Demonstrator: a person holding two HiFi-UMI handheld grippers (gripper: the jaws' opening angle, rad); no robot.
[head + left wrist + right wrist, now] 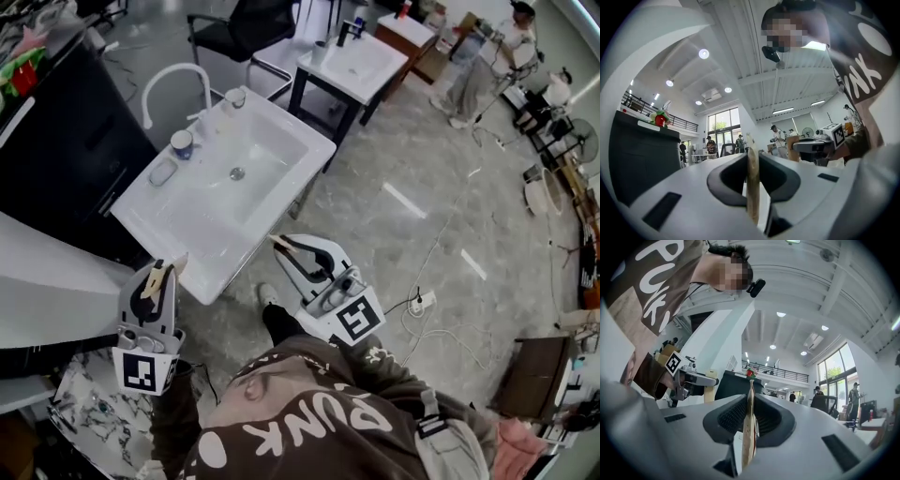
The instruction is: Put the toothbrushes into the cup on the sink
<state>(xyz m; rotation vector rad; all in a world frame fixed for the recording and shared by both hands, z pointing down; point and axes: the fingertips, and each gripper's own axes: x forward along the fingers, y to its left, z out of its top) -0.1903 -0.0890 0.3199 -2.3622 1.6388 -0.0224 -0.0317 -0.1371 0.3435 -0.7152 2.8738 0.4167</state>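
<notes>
A white sink (178, 220) stands ahead of me, with a blue-and-white cup (182, 143) on its left rim. My left gripper (165, 270) hovers just off the sink's near corner, shut on a pale wooden toothbrush (155, 281). In the left gripper view that toothbrush (753, 187) stands upright, clamped between the jaws. To its right my right gripper (283, 244) is off the sink's near edge, over the floor, shut on a second toothbrush (749, 427) that also stands on end between the jaws. Both grippers are short of the cup.
A white faucet (173, 80), a second cup (235, 97) and a soap dish (162, 172) sit along the sink's rim. A black counter (56, 122) flanks the left. Behind are another sink table (361, 61), a chair (244, 28) and a person (487, 61). Cables and a power strip (420, 302) lie on the floor.
</notes>
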